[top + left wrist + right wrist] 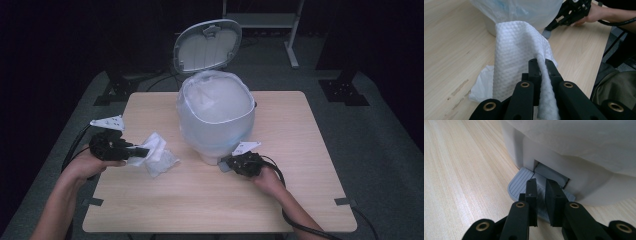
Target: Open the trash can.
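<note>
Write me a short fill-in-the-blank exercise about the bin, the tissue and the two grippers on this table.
1. The left gripper is shut on a white ____.
2. The right gripper rests on the grey ____ at the foot of the pedal bin.
3. The bin's lid stands ____.
4. A translucent plastic ____ lines the bin.

Missing words: tissue; pedal; open; bag

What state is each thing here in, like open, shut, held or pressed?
Bin: lined with a plastic bag.
Lid: up, open.
Pedal: under the right gripper, jaws shut above it.
Cloth: pinched in the left gripper, hanging.
Wrapper: crumpled on the table.
</note>
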The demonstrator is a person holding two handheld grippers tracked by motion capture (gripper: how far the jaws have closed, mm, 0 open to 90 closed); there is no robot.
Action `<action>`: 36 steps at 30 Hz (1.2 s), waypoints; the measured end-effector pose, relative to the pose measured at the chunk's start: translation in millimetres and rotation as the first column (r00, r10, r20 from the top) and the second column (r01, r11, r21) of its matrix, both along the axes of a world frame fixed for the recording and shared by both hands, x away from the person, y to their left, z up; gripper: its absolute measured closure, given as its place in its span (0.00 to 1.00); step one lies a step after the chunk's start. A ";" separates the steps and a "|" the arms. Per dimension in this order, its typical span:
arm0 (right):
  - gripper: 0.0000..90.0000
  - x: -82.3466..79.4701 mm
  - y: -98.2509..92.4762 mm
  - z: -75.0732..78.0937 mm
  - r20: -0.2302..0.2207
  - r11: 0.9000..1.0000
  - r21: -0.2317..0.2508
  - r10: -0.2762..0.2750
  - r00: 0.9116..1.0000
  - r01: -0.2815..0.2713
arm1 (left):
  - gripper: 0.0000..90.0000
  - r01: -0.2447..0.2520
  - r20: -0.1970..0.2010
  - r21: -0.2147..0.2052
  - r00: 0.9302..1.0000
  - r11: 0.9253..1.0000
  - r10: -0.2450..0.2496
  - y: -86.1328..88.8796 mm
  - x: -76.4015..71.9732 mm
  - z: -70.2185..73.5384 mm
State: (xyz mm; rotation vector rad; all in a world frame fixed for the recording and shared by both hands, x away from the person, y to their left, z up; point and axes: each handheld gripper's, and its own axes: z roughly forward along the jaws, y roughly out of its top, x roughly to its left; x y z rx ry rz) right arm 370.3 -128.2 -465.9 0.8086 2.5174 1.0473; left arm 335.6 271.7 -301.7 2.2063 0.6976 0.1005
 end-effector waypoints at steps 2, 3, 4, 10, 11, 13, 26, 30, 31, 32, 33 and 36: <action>0.89 0.5 -0.6 -0.3 -0.002 1.000 0.005 0.000 1.000 0.000 | 0.96 0.002 0.004 0.002 1.000 1.000 -0.002 -1.1 0.7 3.5; 0.89 0.4 -0.7 -0.4 -0.001 1.000 0.006 0.001 1.000 -0.001 | 0.96 0.002 0.007 0.001 1.000 1.000 -0.002 -1.9 0.8 5.6; 0.89 0.4 -0.5 -0.2 0.000 1.000 0.003 0.001 1.000 -0.001 | 0.96 0.005 0.010 -0.001 1.000 1.000 -0.005 -3.0 1.2 7.6; 0.89 0.3 -0.3 -0.1 0.001 1.000 0.000 0.002 1.000 -0.002 | 0.96 0.023 0.024 -0.005 0.999 1.000 -0.023 -9.8 2.6 19.6; 0.89 0.2 -0.1 -0.1 0.002 1.000 0.001 0.001 1.000 -0.001 | 0.96 0.026 0.024 -0.007 0.999 1.000 -0.026 -10.6 2.8 20.8; 0.89 0.1 -0.2 0.0 0.002 1.000 -0.001 0.002 1.000 -0.002 | 0.96 0.030 0.030 -0.005 0.999 1.000 -0.030 -13.0 3.5 24.8; 0.89 0.4 -0.5 -0.2 0.001 1.000 0.003 0.001 1.000 -0.001 | 0.96 0.051 0.040 -0.004 0.998 0.999 -0.051 -25.2 15.4 50.4; 0.89 0.4 -0.5 -0.2 0.002 1.000 0.001 0.002 1.000 -0.002 | 0.96 0.056 0.048 -0.006 0.997 0.998 -0.056 -29.1 18.4 59.5; 0.89 0.5 -0.5 -0.2 0.004 1.000 -0.001 0.002 1.000 -0.002 | 0.96 0.056 0.051 -0.001 0.997 0.998 -0.056 -30.1 18.7 61.8; 0.89 0.6 -0.5 -0.2 0.004 1.000 0.000 0.002 1.000 -0.002 | 0.96 0.056 0.052 -0.002 0.997 0.998 -0.056 -31.5 18.9 64.4; 0.89 0.6 -0.6 -0.2 0.003 1.000 0.000 0.001 1.000 -0.001 | 0.96 0.056 0.053 -0.001 0.997 0.998 -0.056 -32.3 18.9 66.0; 0.89 0.7 -0.4 0.0 0.001 1.000 0.000 0.003 1.000 -0.003 | 0.96 0.063 0.061 0.000 0.996 0.998 -0.063 -35.3 19.2 72.3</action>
